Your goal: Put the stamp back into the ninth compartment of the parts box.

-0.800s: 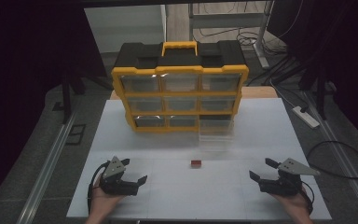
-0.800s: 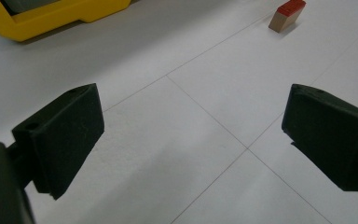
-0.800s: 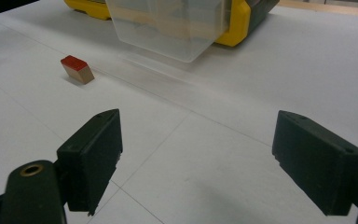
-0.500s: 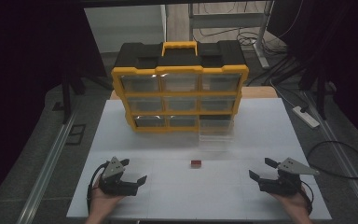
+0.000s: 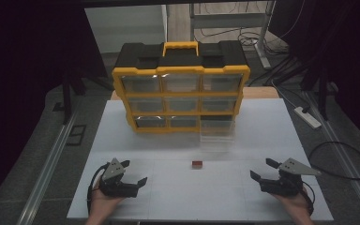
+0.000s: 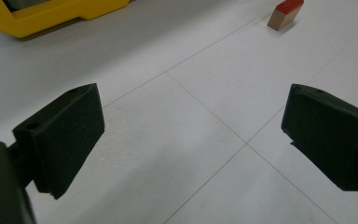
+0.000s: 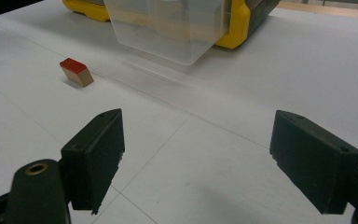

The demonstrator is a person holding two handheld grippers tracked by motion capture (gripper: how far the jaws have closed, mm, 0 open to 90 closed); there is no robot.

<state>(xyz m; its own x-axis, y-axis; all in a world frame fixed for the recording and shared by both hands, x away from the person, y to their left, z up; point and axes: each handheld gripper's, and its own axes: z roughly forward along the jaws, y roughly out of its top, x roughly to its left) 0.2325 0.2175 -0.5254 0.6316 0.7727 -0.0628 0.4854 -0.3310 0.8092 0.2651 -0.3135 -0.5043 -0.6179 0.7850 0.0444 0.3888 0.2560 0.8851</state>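
Both hands low at the near edge, jaws wide apart

The left hand (image 5: 104, 202) holds the left gripper (image 5: 133, 174) pointing forward and inward, its jaws spread with nothing between them. The right hand (image 5: 294, 202) holds the right gripper (image 5: 262, 169) angled inward the other way, its jaws likewise spread and holding nothing.

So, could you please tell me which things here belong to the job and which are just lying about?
Job:
- small red-topped block
- pulled-out clear drawer
- yellow drawer organiser
- left gripper and right gripper, both open

Lying about:
- power strip
- floor cables
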